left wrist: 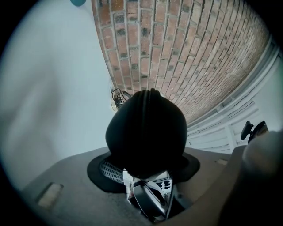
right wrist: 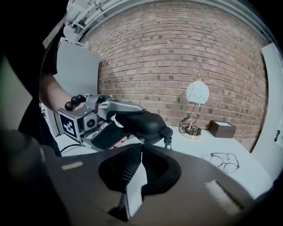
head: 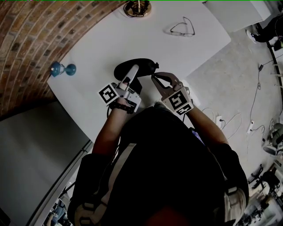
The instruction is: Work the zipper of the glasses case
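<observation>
Now left claw (head: 131, 74) grips glasses case (head: 143, 65); right claw (head: 154, 77) pinches zipper pull (right wrist: 140, 141).

The glasses (head: 182, 29) lie on the table (head: 97, 44) behind and right of the glasses case (head: 143, 65), the lamp (head: 137, 8) farther back.

White worktop (head: 106, 39), rectangular, mostly bare.
- Far edge: lamp (head: 138, 8), round brass base with coiled wire, white globe shade.
- Just beside the lamp on its right: small brown box (right wrist: 222, 129).
- Nearer than the lamp, towards the right edge and apart from it: wire-rimmed glasses (head: 182, 28), arms unfolded.
- Left corner: small blue object (head: 62, 68), two rounded parts, kind unclear.
</observation>
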